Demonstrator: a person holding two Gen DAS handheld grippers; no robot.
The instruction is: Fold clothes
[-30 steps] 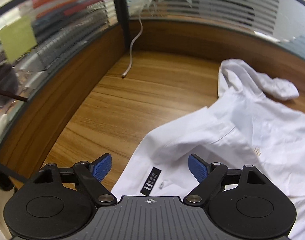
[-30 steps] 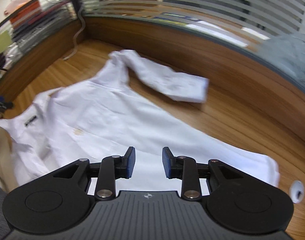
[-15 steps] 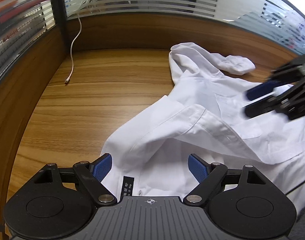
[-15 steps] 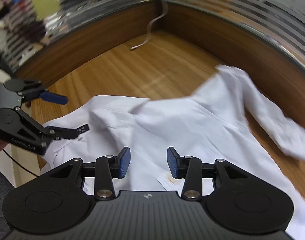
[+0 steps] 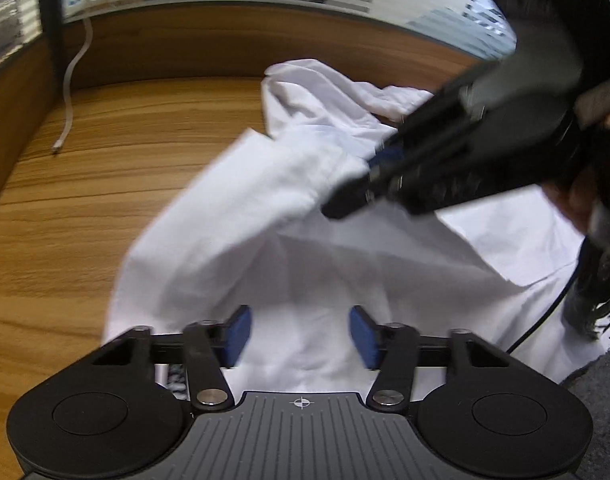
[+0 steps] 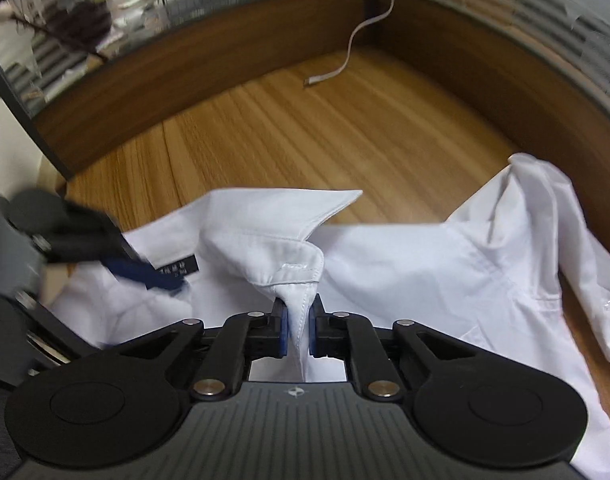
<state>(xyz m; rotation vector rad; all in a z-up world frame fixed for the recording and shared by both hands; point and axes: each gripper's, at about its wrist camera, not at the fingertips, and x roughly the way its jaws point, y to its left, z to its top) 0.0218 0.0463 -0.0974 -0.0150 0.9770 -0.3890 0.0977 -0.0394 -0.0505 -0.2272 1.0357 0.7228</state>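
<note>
The white shirt [image 6: 405,264] lies rumpled on the wooden worktop [image 6: 325,128], light, limp and likely to sag between holds. The right gripper [image 6: 298,330] is closing, its fingers pinching the stiffer collar edge. The left gripper [image 5: 301,336] is closing too, cloth between its fingers, not yet pressed. Seams and collar look the surest holds.

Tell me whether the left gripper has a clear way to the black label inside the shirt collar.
Probably yes. The left gripper is closing over the white shirt, and in the right wrist view its fingers sit beside the black label. The right gripper pinches collar cloth further along.
</note>
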